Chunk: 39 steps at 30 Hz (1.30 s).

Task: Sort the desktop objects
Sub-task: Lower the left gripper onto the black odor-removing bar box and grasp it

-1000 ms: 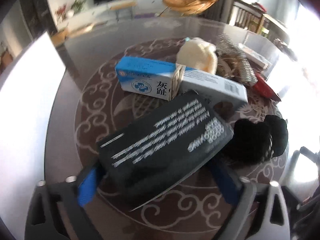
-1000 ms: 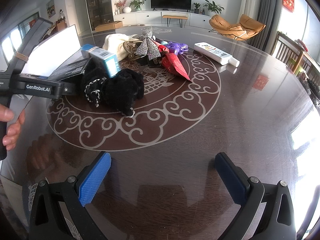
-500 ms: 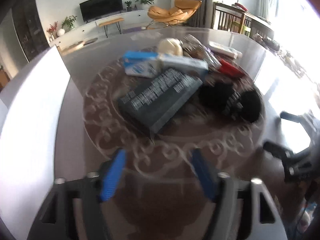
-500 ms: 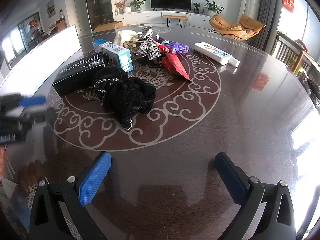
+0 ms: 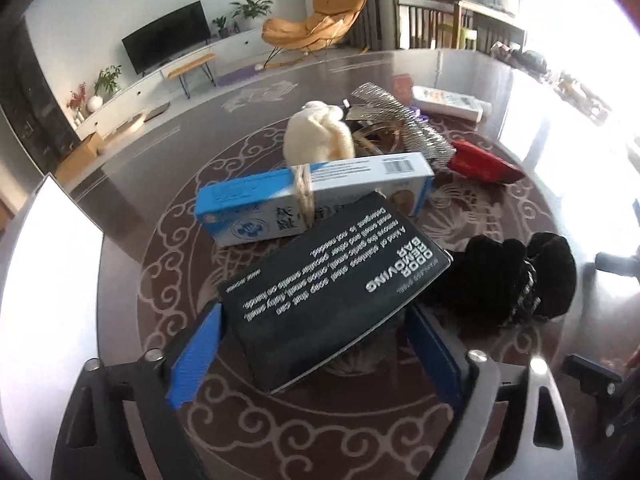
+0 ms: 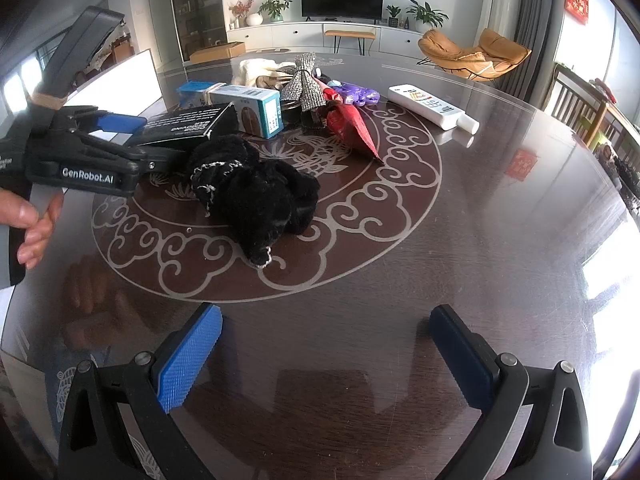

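Your left gripper: jaws opening, straddling the black box, which lies mid-table against the blue carton; pad contact unclear. Your right gripper: wide, empty, over bare table. Black scrunchie crowds the box's right edge.

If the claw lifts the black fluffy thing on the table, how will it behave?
The black fluffy thing looks like soft plush, so it will probably sag and droop. It seems light for its size. Lying flat on the table, it should not roll.
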Each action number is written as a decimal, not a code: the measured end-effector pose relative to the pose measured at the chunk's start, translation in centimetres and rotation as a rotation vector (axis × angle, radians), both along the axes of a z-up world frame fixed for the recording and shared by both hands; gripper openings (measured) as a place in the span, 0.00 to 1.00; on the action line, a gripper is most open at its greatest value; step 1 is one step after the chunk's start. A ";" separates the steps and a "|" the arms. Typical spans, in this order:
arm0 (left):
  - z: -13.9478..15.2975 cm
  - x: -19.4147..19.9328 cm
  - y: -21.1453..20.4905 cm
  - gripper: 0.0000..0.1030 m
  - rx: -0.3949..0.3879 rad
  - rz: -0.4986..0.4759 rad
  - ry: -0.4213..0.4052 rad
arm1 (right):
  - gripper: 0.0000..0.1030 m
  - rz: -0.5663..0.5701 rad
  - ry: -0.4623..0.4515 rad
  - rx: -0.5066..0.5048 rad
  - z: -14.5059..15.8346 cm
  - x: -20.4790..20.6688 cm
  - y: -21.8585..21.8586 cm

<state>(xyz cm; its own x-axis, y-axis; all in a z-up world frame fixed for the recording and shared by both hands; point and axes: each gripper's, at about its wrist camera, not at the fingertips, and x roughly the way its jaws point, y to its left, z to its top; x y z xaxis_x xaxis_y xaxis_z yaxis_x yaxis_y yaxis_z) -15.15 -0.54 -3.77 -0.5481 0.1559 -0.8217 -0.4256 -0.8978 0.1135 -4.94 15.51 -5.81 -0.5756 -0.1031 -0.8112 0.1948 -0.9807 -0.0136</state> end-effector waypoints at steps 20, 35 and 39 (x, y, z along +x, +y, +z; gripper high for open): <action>1.9 -0.1 3.4 0.78 -0.116 -0.218 -0.031 | 1.00 0.000 0.000 0.000 0.0 0.0 0.0; 1.6 2.7 1.3 0.58 -0.003 0.023 -0.001 | 1.00 -0.001 0.000 0.000 0.0 0.0 0.0; 0.7 7.1 -2.2 0.57 0.073 0.200 -0.009 | 1.00 -0.001 0.000 0.000 0.0 0.0 0.0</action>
<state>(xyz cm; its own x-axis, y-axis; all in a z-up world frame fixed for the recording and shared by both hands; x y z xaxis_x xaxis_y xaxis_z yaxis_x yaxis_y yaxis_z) -8.09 -2.79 -3.04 -0.5666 0.1042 -0.8173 -0.2392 -0.9701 0.0421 -4.94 15.50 -5.82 -0.5757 -0.1026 -0.8112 0.1939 -0.9809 -0.0135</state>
